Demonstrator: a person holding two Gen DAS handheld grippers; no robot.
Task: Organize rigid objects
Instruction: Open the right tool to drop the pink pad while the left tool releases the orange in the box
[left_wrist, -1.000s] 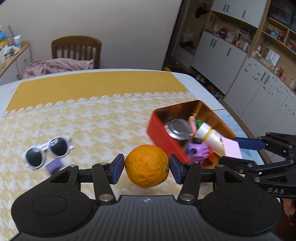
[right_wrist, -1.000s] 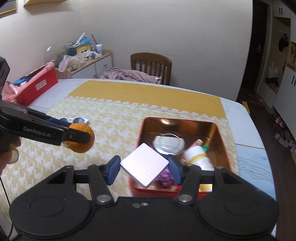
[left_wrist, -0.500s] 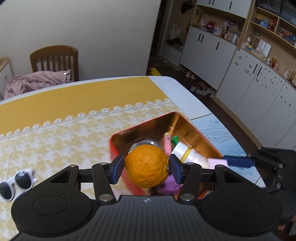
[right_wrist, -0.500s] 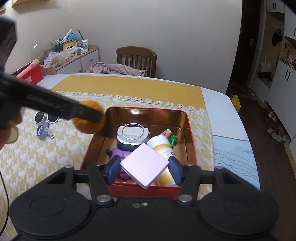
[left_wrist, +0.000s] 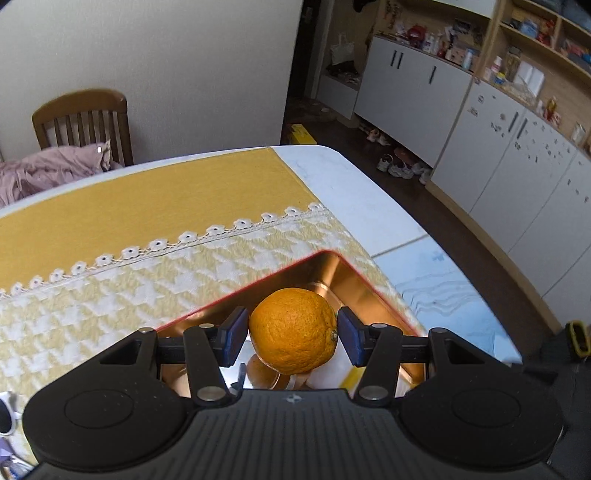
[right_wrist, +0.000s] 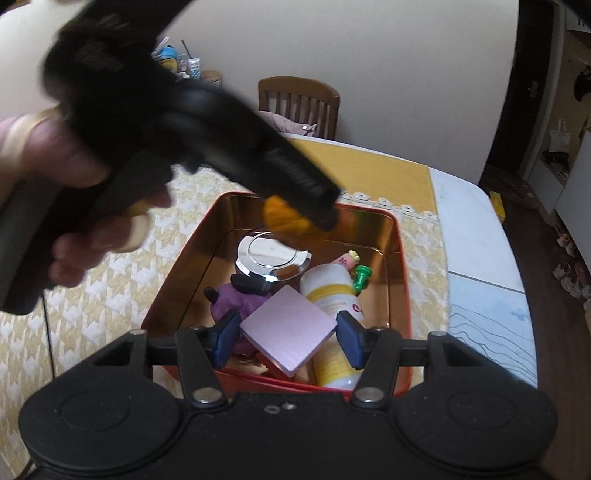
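Observation:
My left gripper (left_wrist: 291, 334) is shut on an orange (left_wrist: 293, 329) and holds it above the far end of the red tin (left_wrist: 280, 271) with the gold inside. In the right wrist view the left gripper (right_wrist: 306, 218) and orange (right_wrist: 284, 218) hang over the tin (right_wrist: 404, 295), blurred. My right gripper (right_wrist: 286, 338) is shut on a pink notepad (right_wrist: 288, 326) above the tin's near end. The tin holds a chrome lid (right_wrist: 273, 256), a purple toy (right_wrist: 232, 301), a white bottle (right_wrist: 332, 295) and a green piece (right_wrist: 362, 277).
The tin sits on a yellow and white tablecloth (left_wrist: 147, 236) near the table's right edge (left_wrist: 369, 195). A wooden chair (left_wrist: 85, 122) with pink cloth stands at the far side. White sunglasses (left_wrist: 7, 413) lie at the left. Cabinets (left_wrist: 517, 147) line the right wall.
My left gripper has carried the orange right, from beside the tin to above its inside. My right gripper with the notepad has come closer over the tin's near end.

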